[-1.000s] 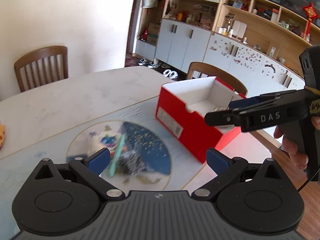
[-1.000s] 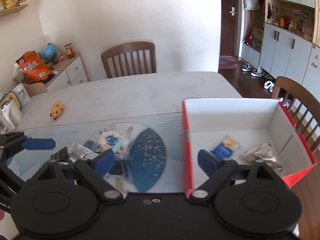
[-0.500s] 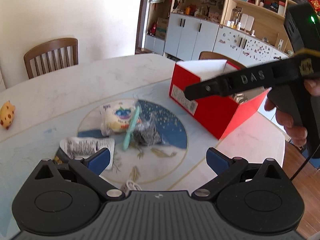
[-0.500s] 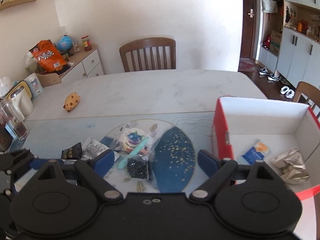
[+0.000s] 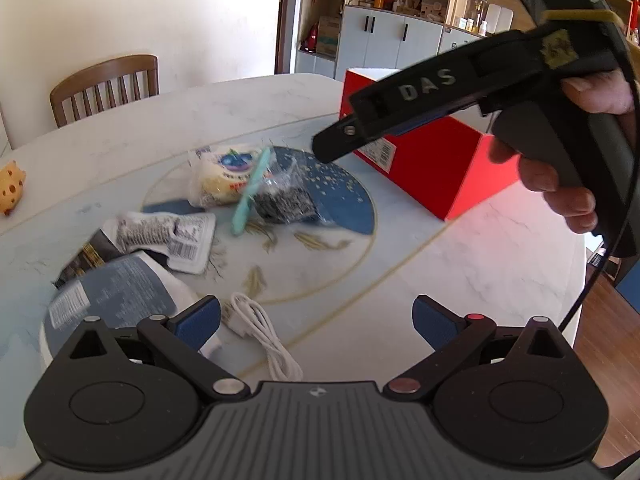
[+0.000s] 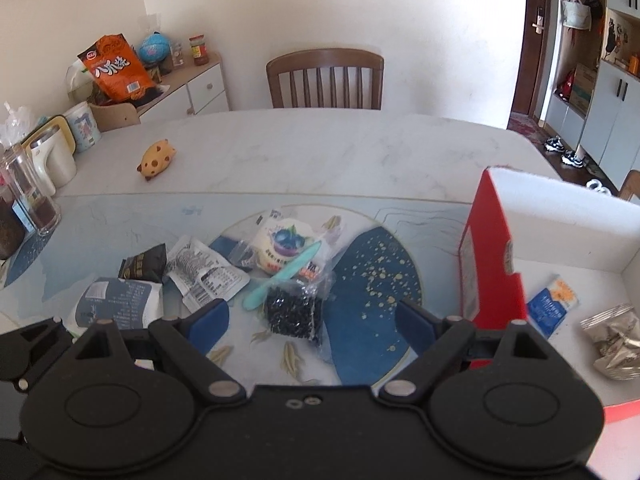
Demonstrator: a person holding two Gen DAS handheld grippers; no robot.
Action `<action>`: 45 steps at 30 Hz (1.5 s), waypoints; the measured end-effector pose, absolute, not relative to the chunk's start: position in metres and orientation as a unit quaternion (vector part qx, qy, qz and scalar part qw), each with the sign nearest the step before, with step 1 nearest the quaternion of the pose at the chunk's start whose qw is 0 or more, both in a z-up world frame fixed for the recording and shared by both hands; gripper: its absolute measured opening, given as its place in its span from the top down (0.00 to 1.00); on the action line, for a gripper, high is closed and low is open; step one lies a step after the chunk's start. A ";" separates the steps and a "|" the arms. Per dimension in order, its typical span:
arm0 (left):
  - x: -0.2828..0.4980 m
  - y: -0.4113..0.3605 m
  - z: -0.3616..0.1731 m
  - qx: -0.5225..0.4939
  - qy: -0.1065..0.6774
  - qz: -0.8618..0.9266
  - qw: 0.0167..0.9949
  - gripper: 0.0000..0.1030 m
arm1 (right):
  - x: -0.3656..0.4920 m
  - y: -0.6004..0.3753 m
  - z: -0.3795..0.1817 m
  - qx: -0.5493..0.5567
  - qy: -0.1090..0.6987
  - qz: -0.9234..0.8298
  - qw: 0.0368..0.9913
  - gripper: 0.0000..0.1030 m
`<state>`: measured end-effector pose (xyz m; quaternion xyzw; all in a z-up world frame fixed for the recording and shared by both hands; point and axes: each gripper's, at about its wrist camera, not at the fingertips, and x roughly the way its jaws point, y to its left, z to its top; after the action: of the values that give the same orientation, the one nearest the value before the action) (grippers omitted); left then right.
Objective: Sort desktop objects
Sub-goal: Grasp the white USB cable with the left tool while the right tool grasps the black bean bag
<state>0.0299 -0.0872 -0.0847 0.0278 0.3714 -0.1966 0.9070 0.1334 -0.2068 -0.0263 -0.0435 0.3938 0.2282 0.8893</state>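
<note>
A pile lies on the blue round mat: a blueberry bread packet (image 6: 286, 244), a teal plastic knife (image 6: 284, 274) across it, a clear bag of black beads (image 6: 294, 312), a white sachet (image 6: 204, 272), a dark sachet (image 6: 144, 266) and a blue-grey packet (image 6: 118, 306). My right gripper (image 6: 312, 320) hangs open just above the bead bag. A hand holds it, and one of its fingers (image 5: 400, 108) crosses the left wrist view. My left gripper (image 5: 316, 320) is open over the table's near side, above a white cable (image 5: 264, 336). The red box (image 6: 496, 256) at the right holds a blue sachet (image 6: 554, 304) and a silver packet (image 6: 616, 340).
A small orange spotted toy (image 6: 156, 160) lies on the marble table (image 6: 320, 148) at the far left. Jars and cups (image 6: 36, 184) crowd the left edge. A wooden chair (image 6: 324, 80) stands behind the table. The table's right edge drops to a wood floor (image 5: 600, 320).
Both grippers have moved left, away from the red box, and back over the pile. More packets and the white cable have come into the left wrist view. Both stay open.
</note>
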 end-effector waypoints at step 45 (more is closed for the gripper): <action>0.052 -0.081 -0.124 0.042 0.350 -0.098 0.931 0.69 | 0.166 -0.166 -0.101 -0.055 0.437 0.231 0.868 0.26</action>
<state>0.0517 -0.0808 -0.1239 0.0423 0.3499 -0.0982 0.9307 0.1655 -0.1663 -0.1008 -0.0549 0.4370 0.2308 0.8676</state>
